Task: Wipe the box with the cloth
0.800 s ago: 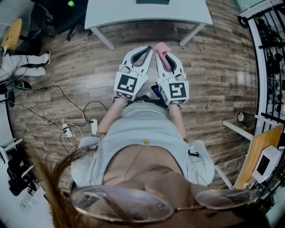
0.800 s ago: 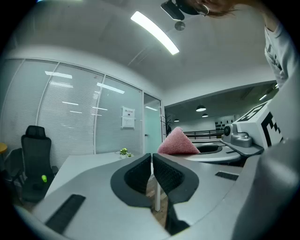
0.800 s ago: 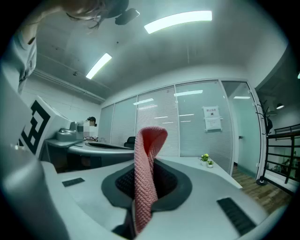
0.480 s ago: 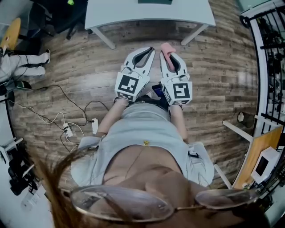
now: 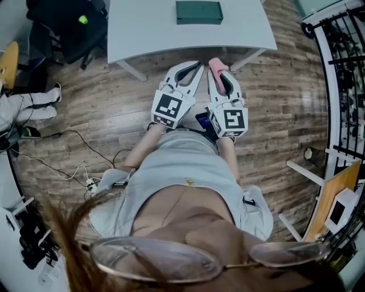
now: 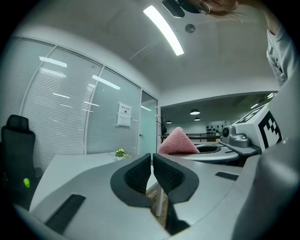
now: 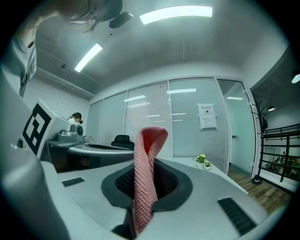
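Right gripper view is filled by the pink knitted cloth [image 7: 145, 187], which is clamped between the dark ribbed pads of the right gripper [image 7: 149, 165]. A folded loop stands up beyond the jaw tips and a tail hangs down behind them. In the left gripper view the left gripper [image 6: 152, 158] is seen with its pads pressed together and nothing caught between them, and the same cloth is seen just to its right.

From the head view, the dark green rectangular box [image 5: 198, 12] is found lying flat on the white table [image 5: 142, 28]. It is ahead of both pairs of jaw tips, well apart from them, and roughly in line with the gap between the two grippers. No contact with the box is made yet.

The cloth is judged to be light, soft and limp, so little push can be passed through its free loop. Its bunched fold just ahead of the tips is best laid on the lid, with the hard jaws kept off the surface. The box is judged to be stiff, light and smooth-sided, and likely to slide on the table when rubbed. It would best be steadied at a short side wall by the empty left gripper, with the top left free for the cloth.
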Available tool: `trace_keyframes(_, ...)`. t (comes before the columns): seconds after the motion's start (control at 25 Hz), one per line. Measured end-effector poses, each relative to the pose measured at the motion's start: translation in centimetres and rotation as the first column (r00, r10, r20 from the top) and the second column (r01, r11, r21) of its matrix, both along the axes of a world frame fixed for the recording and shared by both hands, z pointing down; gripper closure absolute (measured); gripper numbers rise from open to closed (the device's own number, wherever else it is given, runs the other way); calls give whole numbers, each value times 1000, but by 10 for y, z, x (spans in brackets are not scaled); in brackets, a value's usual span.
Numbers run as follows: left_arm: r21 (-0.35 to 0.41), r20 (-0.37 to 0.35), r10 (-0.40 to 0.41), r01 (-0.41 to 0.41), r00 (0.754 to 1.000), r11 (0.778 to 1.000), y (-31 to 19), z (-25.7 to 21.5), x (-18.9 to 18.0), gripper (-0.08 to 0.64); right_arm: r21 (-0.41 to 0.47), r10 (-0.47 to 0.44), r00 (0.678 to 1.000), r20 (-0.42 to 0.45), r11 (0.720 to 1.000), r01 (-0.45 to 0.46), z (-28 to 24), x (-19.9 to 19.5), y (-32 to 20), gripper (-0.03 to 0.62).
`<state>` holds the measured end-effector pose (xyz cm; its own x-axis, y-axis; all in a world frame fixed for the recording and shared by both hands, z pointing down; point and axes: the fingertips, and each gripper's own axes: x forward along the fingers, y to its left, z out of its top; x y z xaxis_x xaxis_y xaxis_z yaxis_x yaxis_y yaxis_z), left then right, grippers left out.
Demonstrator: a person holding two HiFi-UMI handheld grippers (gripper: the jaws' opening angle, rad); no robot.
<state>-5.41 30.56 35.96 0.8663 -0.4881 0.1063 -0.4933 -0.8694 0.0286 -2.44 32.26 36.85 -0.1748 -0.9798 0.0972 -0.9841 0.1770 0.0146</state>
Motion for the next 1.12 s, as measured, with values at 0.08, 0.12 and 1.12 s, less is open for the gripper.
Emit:
trace_keyframes(0.08,5,1,18,-18,1000,1000,-21,-3,-1,522,8,9,1000,2,1000,-9,-4,-2,-23,551)
trace_keyframes(0.12,6,1,25,-25,1000,1000,-32,-3,-1,522,8,14,1000,2,1000,-14,-4,-4,-34,551)
trace_keyframes(1.12,-15,17,52,-52,998,999,-191,9,48,522,-5,24,999,26,1000,-24,9,40,-199,551)
